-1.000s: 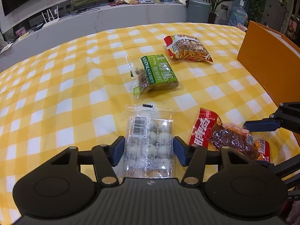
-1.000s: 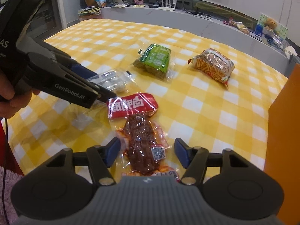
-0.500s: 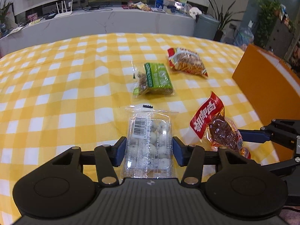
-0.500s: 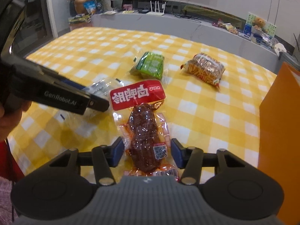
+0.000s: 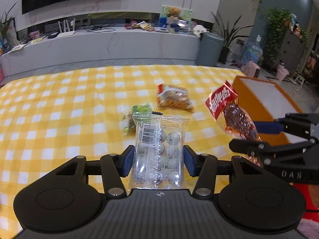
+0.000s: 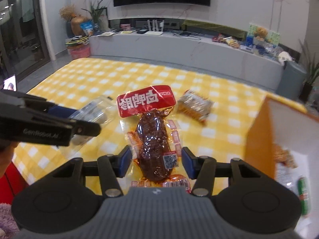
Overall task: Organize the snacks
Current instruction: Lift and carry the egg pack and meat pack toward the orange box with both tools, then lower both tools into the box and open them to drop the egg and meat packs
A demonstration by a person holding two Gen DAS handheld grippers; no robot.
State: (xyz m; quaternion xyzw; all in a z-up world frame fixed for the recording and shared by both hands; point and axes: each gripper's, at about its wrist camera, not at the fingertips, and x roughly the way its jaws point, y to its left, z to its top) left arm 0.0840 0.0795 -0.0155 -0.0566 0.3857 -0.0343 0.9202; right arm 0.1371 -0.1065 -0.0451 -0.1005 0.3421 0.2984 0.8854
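Note:
My left gripper [image 5: 158,159] is shut on a clear pack of white balls [image 5: 157,139], which it holds upright above the yellow checked tablecloth [image 5: 59,119]. My right gripper [image 6: 156,161] is shut on a red-labelled pack of dark braised meat [image 6: 153,139], also clear of the cloth. In the left wrist view that meat pack [image 5: 231,115] hangs at the right in the right gripper [image 5: 257,137]. The right wrist view shows the left gripper [image 6: 79,119] at the left. A green pack [image 5: 137,111] and an orange-red snack pack [image 5: 173,98] lie on the cloth.
An open orange box [image 6: 259,129] stands at the table's right edge, with some snacks [image 6: 283,157] inside. Beyond the table are a long white counter [image 5: 119,43] and a grey bin [image 5: 211,47]. A person's hand [image 6: 8,151] holds the left gripper.
Both grippers have risen, each lifting its pack off the cloth. The right jaws closed in on the meat pack. The table now sits lower and farther in both views.

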